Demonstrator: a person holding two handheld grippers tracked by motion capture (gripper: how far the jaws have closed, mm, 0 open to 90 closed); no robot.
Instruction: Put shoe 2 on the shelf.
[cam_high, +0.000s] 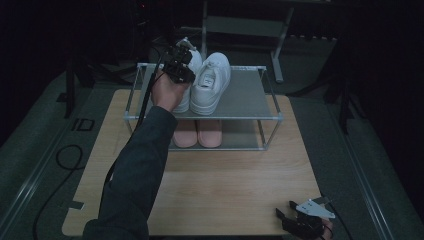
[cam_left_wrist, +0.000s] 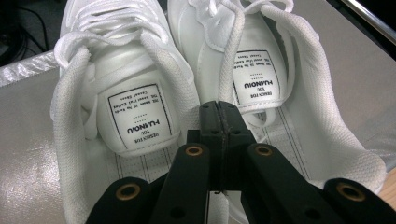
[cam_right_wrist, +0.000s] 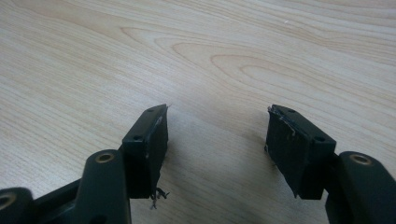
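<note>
1. The white sneakers (cam_left_wrist: 187, 70) are parked side by side on the rack's top shelf (cam_high: 250, 95), pink pair (cam_high: 198, 134) below.
2. The left gripper (cam_left_wrist: 219, 121) is pinched shut, nothing between the jaws, right at the heels.
3. The right gripper (cam_right_wrist: 217, 135) is left wide open on the table (cam_right_wrist: 196, 51).
4. Shelving looks pretty much done.

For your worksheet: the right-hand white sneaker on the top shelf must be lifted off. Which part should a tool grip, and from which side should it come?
Probably the padded heel collar of the right-hand white sneaker, approached from the table's near side and above. Its heel faces the person, and the open mouth leaves a thin upright wall for one jaw inside, one outside. The left tool, shut, sits over the seam between it and the left-hand sneaker.
</note>
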